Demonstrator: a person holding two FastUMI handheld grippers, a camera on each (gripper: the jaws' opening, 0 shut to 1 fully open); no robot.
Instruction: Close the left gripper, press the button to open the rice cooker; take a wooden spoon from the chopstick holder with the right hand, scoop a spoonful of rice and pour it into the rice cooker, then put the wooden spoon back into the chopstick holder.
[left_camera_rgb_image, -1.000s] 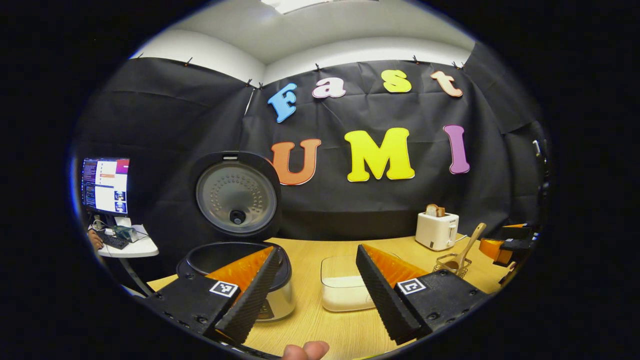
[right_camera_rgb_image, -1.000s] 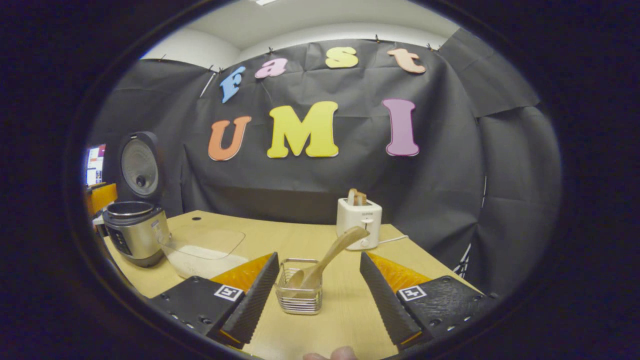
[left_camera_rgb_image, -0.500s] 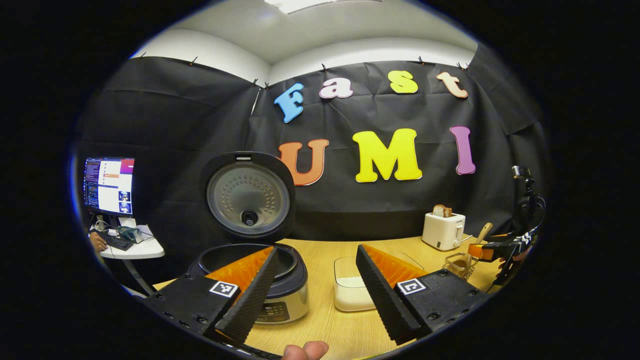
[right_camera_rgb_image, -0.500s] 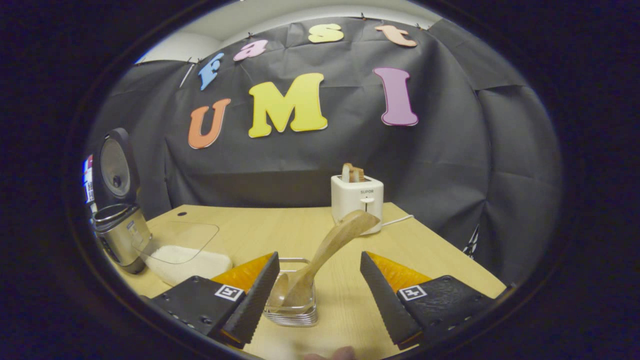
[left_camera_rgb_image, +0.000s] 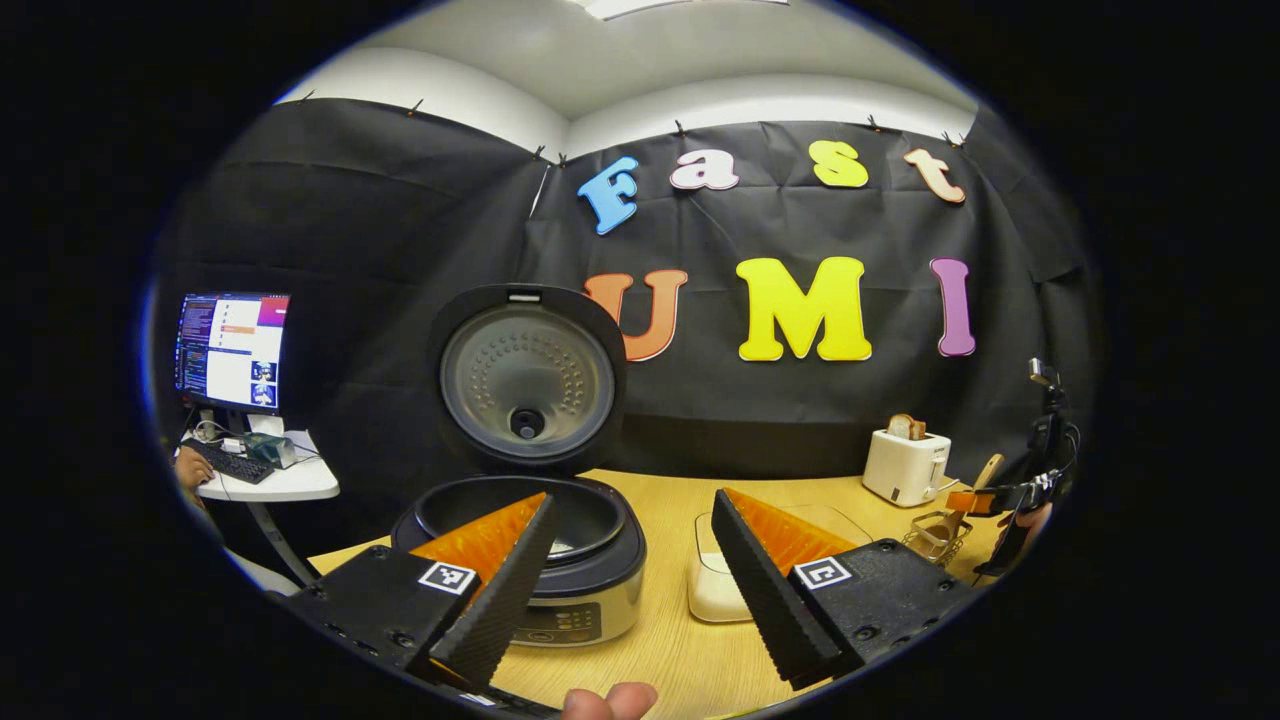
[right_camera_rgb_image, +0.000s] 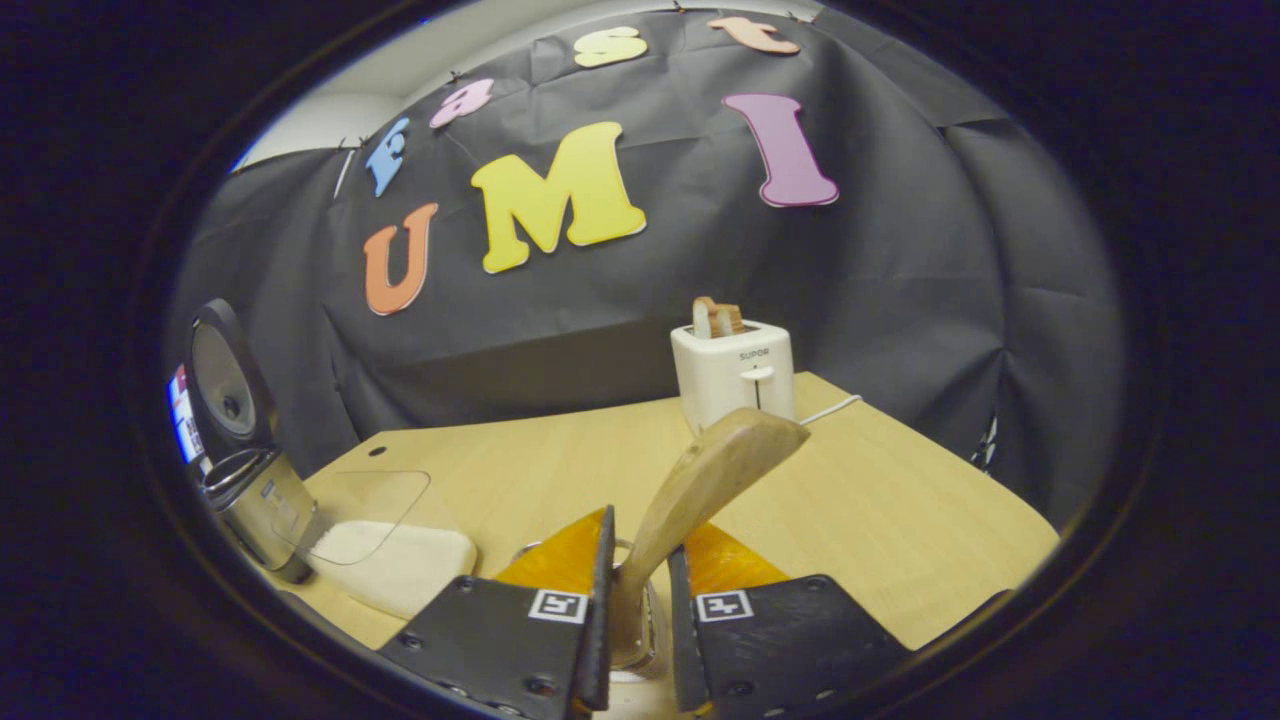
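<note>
The right hand-held gripper (right_camera_rgb_image: 637, 610) has its 2 fingers closed on the wooden spoon (right_camera_rgb_image: 700, 490), whose handle slants up to the right from the wire chopstick holder (right_camera_rgb_image: 650, 630). Behind stands a white toaster (right_camera_rgb_image: 735, 375) holding bread. At far left the rice cooker (right_camera_rgb_image: 250, 500) stands open beside a clear container of rice (right_camera_rgb_image: 395, 560) on the tabletop (right_camera_rgb_image: 880, 510).

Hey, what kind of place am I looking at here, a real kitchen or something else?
Probably a staged recording booth, not a real kitchen: black cloth wall hangs behind a wooden table set with a rice cooker and toaster, and a computer monitor sits on a side desk.
</note>
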